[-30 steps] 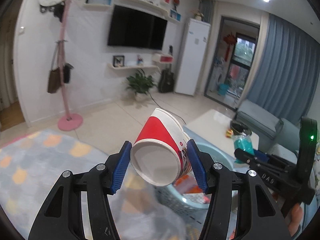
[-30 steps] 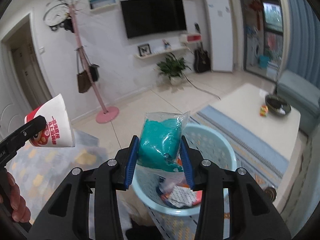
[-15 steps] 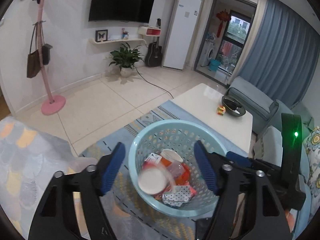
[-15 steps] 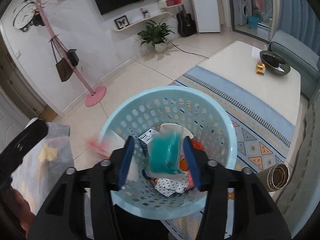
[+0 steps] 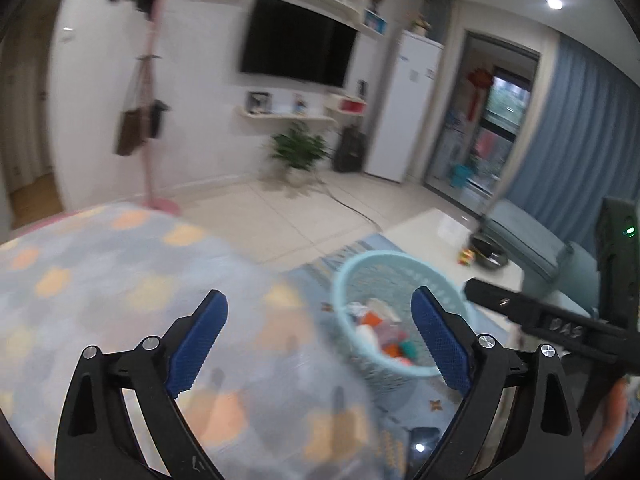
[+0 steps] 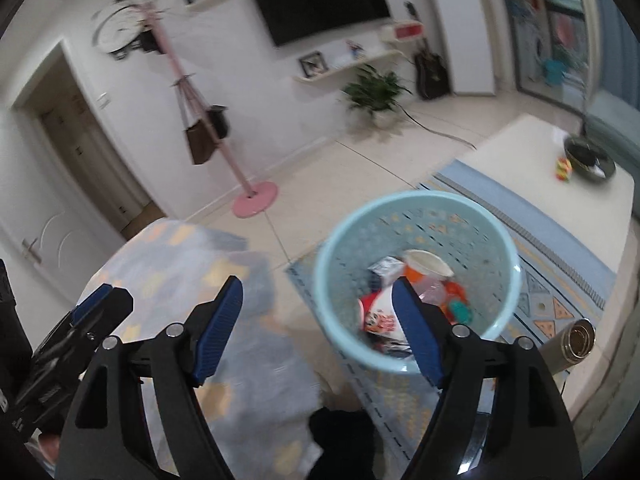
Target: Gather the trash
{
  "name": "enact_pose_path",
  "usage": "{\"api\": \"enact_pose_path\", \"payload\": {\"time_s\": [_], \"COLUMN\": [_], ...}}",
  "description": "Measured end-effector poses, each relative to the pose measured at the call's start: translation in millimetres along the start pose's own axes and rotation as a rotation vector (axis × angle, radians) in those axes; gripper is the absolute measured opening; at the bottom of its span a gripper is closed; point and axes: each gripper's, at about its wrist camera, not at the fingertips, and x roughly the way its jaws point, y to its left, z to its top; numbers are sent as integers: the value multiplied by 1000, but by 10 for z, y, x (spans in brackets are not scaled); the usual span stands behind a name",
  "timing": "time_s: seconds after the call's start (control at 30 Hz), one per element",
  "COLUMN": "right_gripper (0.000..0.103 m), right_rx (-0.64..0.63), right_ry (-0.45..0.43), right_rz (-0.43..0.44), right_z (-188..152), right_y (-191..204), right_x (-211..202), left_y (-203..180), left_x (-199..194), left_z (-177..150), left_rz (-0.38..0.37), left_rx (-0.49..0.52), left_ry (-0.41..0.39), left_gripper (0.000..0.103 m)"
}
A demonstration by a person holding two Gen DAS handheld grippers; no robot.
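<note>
1. A pale blue perforated plastic basket [image 6: 416, 216] stands on a patterned blue woven rug [image 6: 560, 264].
2. Mixed paper and plastic trash [image 6: 416, 280] lies inside it.
3. A low white rectangular table [image 6: 532, 148] is behind it.
4. A patterned grey fleece blanket [image 6: 180, 264] lies to its left.

**Legible text: one marking only**

Left wrist view: white raised letters "DAS" on the black arm of the right gripper [image 5: 566, 330], at frame right. Letters are small and a little soft, so the reading is tentative.

Right wrist view: red-and-white cup [image 6: 378, 314] in the basket [image 6: 416, 204] carries printed marks and a cartoon figure; blurred, not readable. Small white box [image 6: 386, 269] beside it has dark print, too small to read.

Clock [image 6: 116, 32] on the wall: numerals smeared, no reading.
</note>
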Motion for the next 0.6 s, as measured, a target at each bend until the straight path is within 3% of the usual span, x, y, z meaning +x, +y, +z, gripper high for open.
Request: {"api": "enact_pose_path", "payload": {"time_s": [0.2,0.37,0.6], "right_gripper": [74,74,74], "right_rx": [-144,-241,-286], "right_ry": [-113,-224,-265], "right_rz": [-16,-23,-35], "right_z": [-259,-528,-766], "right_y": [746,1203,1421], "right_x": [-232,-388,-401], "left_y": [477,757,716], "left_x": [-641,-931,-1198], "left_z": [-338,-615,-735], "left_rz": [218,309,404], "left_rx": [0,-65,-59], "left_ry": [-87,-136,-264], "left_gripper": [94,94,95]}}
